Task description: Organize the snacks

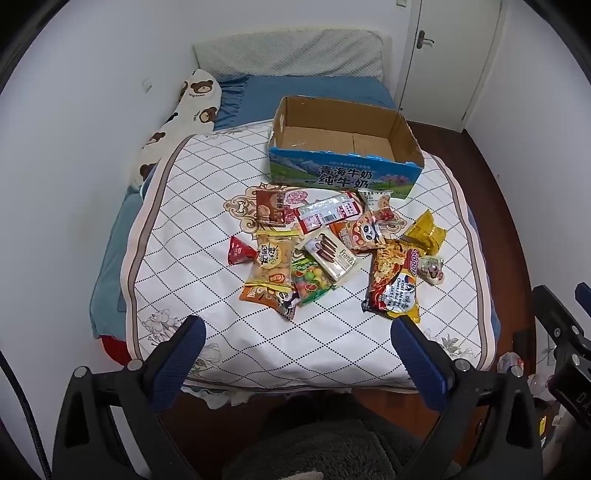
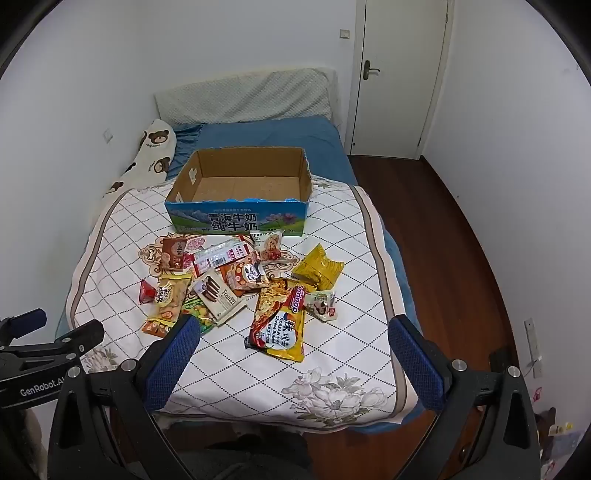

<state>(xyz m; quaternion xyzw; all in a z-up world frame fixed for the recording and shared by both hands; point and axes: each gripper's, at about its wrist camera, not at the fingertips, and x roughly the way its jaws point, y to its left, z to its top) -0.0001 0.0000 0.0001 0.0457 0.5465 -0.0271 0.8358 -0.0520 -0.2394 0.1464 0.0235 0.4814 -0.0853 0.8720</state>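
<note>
— How do the jaws stand?

— On the left gripper (image 1: pixel 297 334) they are spread wide, with nothing between them and touching nothing, hanging over the near edge of the bed (image 1: pixel 110 251). The right gripper (image 2: pixel 291 334) is the same: jaws wide apart, bare, above the near edge.

— And the snacks?

— A loose pile of snack packets (image 1: pixel 332 243) lies mid-quilt (image 1: pixel 184 206); the noodle packet (image 2: pixel 279 325) is nearest, toward the right edge. The cardboard box (image 2: pixel 238 218) sits just behind the pile, open and holding nothing.

— What does one view have that the other lacks?

— The left wrist view shows a red thing under the bed's near left corner. The right wrist view shows a wall switch (image 2: pixel 345 34) beside the door (image 2: pixel 400 74) and more floor along the bed's right edge.
</note>
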